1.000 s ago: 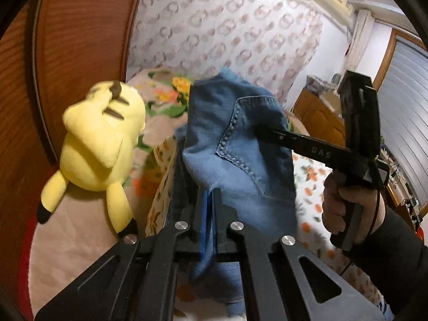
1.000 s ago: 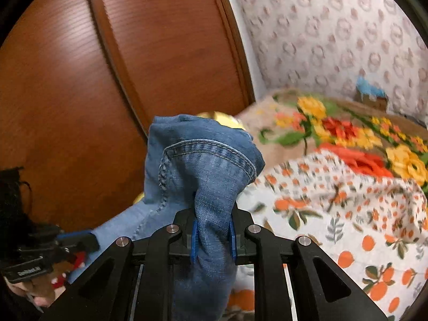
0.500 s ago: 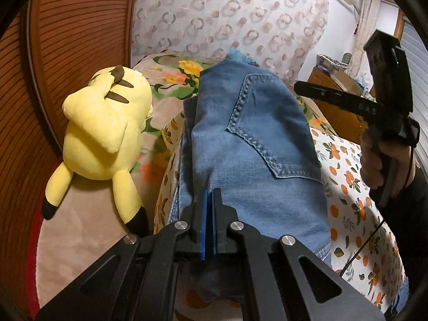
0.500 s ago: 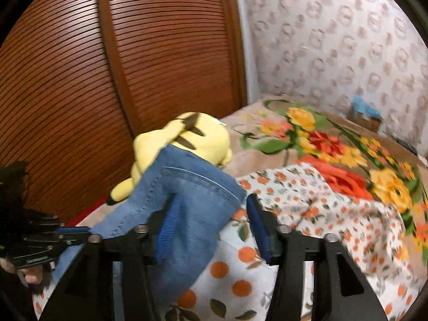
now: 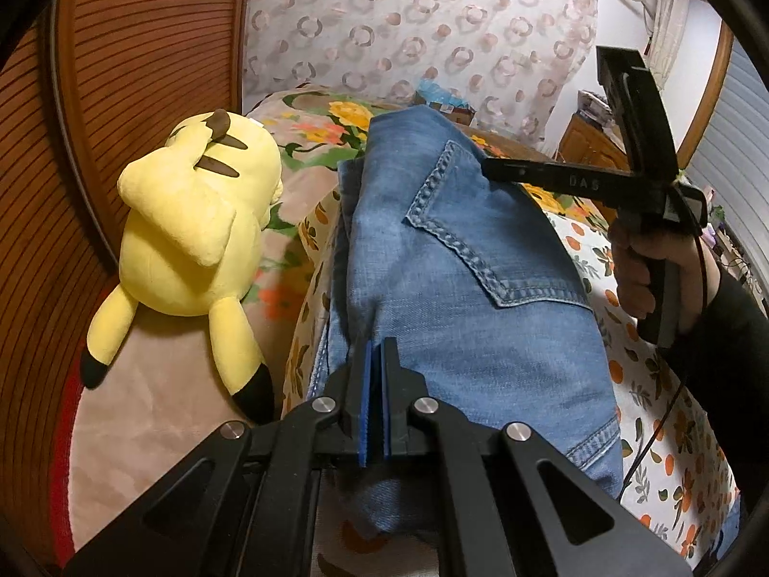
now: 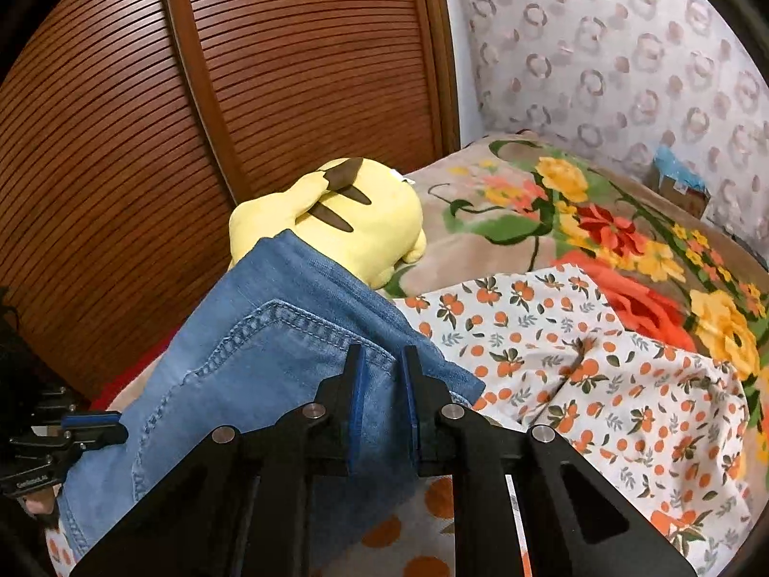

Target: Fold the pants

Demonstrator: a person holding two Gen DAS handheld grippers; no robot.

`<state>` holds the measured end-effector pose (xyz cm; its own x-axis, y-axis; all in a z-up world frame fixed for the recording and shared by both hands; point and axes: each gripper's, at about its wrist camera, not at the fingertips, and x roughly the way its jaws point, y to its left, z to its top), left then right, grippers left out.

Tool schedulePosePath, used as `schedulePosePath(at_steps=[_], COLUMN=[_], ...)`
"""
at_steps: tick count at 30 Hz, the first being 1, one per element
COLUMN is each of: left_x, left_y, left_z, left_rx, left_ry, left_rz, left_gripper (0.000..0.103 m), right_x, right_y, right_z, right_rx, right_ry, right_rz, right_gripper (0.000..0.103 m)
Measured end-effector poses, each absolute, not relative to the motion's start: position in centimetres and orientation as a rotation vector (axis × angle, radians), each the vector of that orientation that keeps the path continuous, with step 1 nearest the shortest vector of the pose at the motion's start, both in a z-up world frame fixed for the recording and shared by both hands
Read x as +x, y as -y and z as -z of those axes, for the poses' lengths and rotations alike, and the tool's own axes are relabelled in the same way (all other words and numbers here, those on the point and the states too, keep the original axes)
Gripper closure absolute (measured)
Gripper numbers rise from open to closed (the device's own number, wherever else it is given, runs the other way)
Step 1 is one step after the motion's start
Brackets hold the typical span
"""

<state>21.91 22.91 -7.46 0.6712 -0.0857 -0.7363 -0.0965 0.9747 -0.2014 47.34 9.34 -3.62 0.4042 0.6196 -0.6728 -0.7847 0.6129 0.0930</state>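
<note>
Pants lie folded on the bed; left tongs pinch their edge, right tongs parted above.

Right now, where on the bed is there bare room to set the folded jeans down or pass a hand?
Free: the floral blanket between the plush toy and the wall, and the orange-print sheet right of the jeans. A tan strip lies below the plush by the wooden door. Crowded: the gap between plush and jeans.
</note>
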Motion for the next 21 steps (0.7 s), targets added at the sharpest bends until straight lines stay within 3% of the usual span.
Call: schedulePosePath(at_steps=[11,14,18,21], left_x=[21.3,21.1,20.9,20.8], left_y=[-22.2,-21.8,-21.2,-20.8], left_z=[5.8,5.2,4.6,4.1], left_rx=[-0.214,-0.222,-0.212,-0.210], left_ry=[-0.811,-0.797,-0.779,-0.764], left_rz=[-0.036,-0.031,-0.032,-0.027], left_gripper=[0.099,0.094,0.079,0.059], right_x=[42.9,41.3,39.8,38.8], right_y=[-7.3,-6.7,-5.6,-4.8], right_z=[1.7,1.5,1.2,1.0], right_rx=[-0.237,-0.247,-0.236,-0.239], right_ry=[-0.699,-0.697,-0.701,-0.699], right_rz=[-0.890,-0.906,-0.916,-0.916], right_gripper=[0.088,0.088,0.088,0.088])
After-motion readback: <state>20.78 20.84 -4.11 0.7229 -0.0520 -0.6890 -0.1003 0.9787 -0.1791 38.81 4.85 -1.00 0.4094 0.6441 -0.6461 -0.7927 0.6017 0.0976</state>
